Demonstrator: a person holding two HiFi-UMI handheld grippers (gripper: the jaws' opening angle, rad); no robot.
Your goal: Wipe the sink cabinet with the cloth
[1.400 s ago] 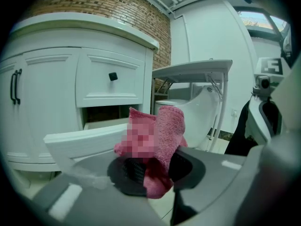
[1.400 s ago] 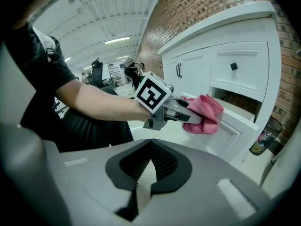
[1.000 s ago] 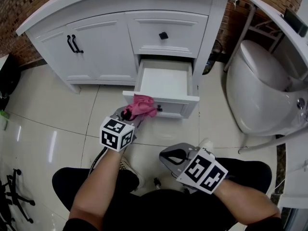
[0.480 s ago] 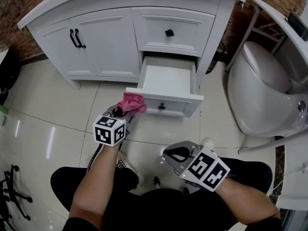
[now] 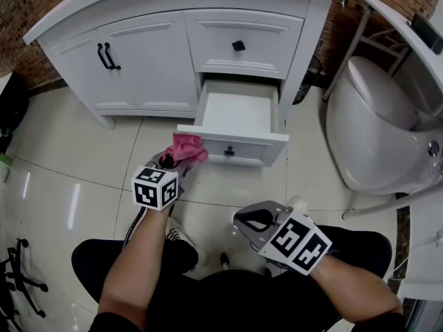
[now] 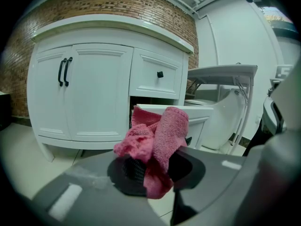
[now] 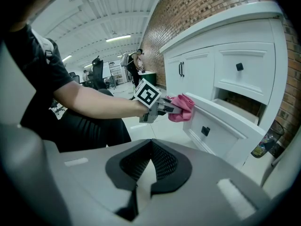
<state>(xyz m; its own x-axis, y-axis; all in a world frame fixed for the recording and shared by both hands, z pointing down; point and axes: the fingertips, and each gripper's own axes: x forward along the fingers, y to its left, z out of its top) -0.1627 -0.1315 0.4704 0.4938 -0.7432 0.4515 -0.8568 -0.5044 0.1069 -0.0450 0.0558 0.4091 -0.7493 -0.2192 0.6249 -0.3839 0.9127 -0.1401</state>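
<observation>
At the left end of the open drawer (image 5: 239,120) of the white sink cabinet (image 5: 145,61), we hold the pink cloth (image 5: 187,149) in the left hand-held gripper (image 5: 168,162). In the left gripper view its jaws are closed on the crumpled cloth, which bunches upward above the black pads and hangs a little below them. The cloth is at the corner of the drawer front (image 5: 232,151), just beside its top edge; we cannot tell if it really touches the wood. The drawer is pulled out under a closed upper drawer with a small black knob (image 5: 238,45), and the two cabinet doors with black handles (image 5: 106,55) are shut.

Our right hand-held gripper (image 5: 250,225) is low over the tiled floor (image 5: 76,151), near our knees and well apart from the cabinet. Its jaws are pressed together with nothing between them. A white toilet (image 5: 374,123) stands to the right of the cabinet.
</observation>
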